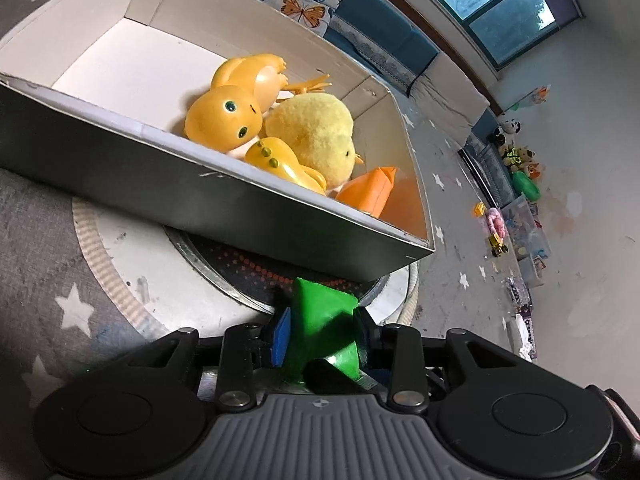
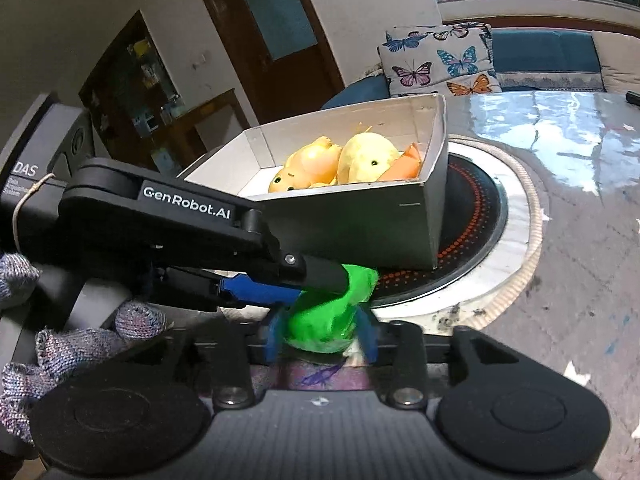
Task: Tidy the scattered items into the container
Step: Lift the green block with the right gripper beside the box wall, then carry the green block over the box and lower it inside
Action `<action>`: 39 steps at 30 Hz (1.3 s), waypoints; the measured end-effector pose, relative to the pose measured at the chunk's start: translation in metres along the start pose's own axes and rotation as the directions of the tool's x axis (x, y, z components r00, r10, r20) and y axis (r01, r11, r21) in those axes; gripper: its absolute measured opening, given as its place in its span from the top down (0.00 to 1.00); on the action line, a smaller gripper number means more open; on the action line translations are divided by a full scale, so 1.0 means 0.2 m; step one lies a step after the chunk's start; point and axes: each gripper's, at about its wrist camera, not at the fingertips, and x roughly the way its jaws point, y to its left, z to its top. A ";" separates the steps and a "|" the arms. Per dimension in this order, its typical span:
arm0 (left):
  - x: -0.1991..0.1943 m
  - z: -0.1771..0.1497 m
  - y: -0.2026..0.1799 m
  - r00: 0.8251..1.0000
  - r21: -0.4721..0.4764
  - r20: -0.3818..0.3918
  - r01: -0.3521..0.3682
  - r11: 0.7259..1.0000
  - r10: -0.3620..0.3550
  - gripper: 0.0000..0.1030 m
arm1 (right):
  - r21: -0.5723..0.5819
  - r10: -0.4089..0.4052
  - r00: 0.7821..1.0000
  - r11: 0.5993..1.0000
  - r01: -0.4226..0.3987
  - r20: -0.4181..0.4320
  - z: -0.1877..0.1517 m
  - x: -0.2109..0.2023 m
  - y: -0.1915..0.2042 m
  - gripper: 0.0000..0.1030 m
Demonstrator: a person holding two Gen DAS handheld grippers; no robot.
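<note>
Green toy (image 1: pixel 322 320) pinched between left fingers (image 1: pixel 281 338), right fingers (image 2: pixel 274 338)

"GenRobot.AI" stands on the left tongs' arm (image 2: pixel 188 204); "DAS" on a grey case (image 2: pixel 24 170).

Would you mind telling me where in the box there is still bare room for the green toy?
The box's floor is bare between its left walls and the orange doll. The right end is crowded: yellow plush, orange piece.
</note>
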 end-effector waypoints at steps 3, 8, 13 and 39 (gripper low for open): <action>0.01 0.00 -0.01 1.000 0.003 0.001 -0.007 1.000 0.007 0.63 | -0.007 -0.010 1.000 1.000 0.010 0.006 -0.01 0.01 0.01 0.58; 0.01 -0.02 -0.02 1.000 0.012 0.006 -0.012 1.000 0.012 0.62 | -0.026 -0.012 1.000 1.000 0.012 0.008 -0.03 0.00 0.04 0.58; -0.02 -0.03 -0.03 1.000 0.015 0.003 -0.030 0.999 0.030 0.61 | -0.022 0.011 1.000 1.000 -0.011 0.011 -0.04 -0.01 0.07 0.59; -0.31 0.15 -0.12 0.984 0.061 0.174 -0.058 0.996 0.047 0.62 | -0.202 0.054 0.991 0.979 -0.028 0.121 0.21 -0.03 0.33 0.59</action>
